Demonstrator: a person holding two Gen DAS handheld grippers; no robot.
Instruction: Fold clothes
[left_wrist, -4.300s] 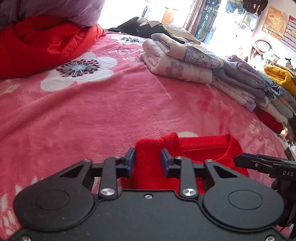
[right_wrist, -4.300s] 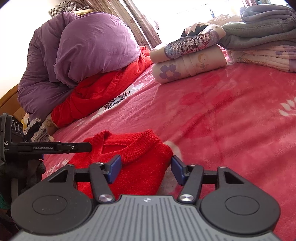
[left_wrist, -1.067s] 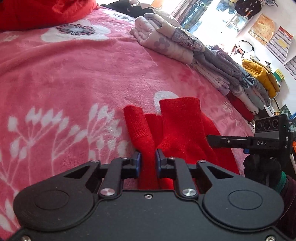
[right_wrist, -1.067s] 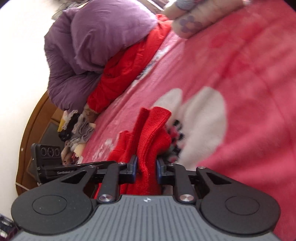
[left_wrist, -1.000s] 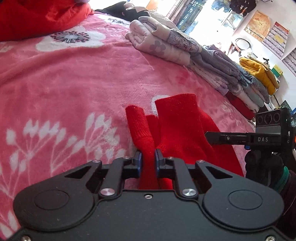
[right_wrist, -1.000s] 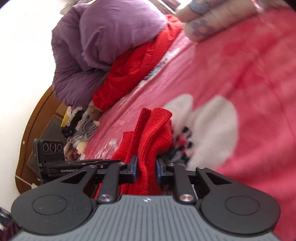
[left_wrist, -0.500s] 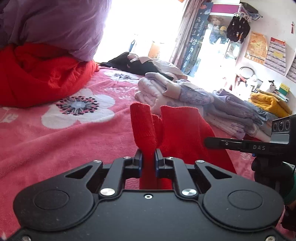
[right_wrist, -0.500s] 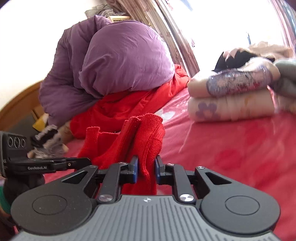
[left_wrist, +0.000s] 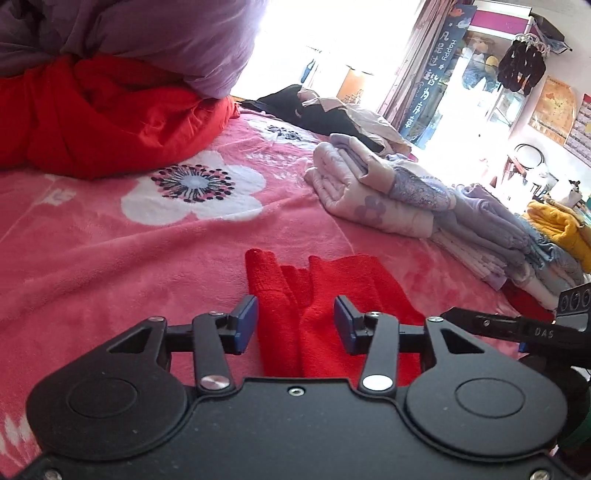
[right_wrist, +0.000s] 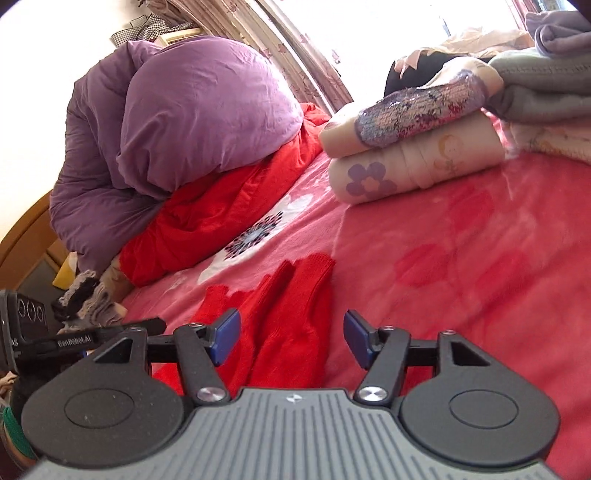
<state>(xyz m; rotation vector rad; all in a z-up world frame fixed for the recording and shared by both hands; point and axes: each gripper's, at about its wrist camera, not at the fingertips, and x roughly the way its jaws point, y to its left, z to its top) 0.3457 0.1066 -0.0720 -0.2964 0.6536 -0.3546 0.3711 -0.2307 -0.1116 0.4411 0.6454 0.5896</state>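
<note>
— So, starting at the left, what lies on the bed?

— On the pink flowered blanket (left_wrist: 110, 258), a purple duvet (left_wrist: 147, 40) is heaped on a bright red quilt (left_wrist: 92, 125) at the far left. Just right of them is a big white flower print (left_wrist: 192, 192) in the blanket.

— And the left tool?

— The left tool (left_wrist: 295, 325) has its jaws opening. The red knitted garment (left_wrist: 325, 306) lies flat on the blanket between the blue pads (left_wrist: 245, 325), and neither pad presses on it. One narrow fold of it reaches up beside the left pad.

— What is further right?

— A stack of folded clothes (left_wrist: 388, 199) in pale pink and lilac, well apart from the red garment, then a yellow garment (left_wrist: 554, 225) at the far edge. The right tool's body pokes in low at that side.

— And from the right wrist?

— At the left edge the other tool's camera block shows. The right tool (right_wrist: 290, 339) is opening too; the red knitted garment (right_wrist: 291, 317) lies between its fingers, free of both pads. To the right the folded stack (right_wrist: 417, 155) rests on the blanket, with grey folded clothes (right_wrist: 546, 92) beside it.
</note>
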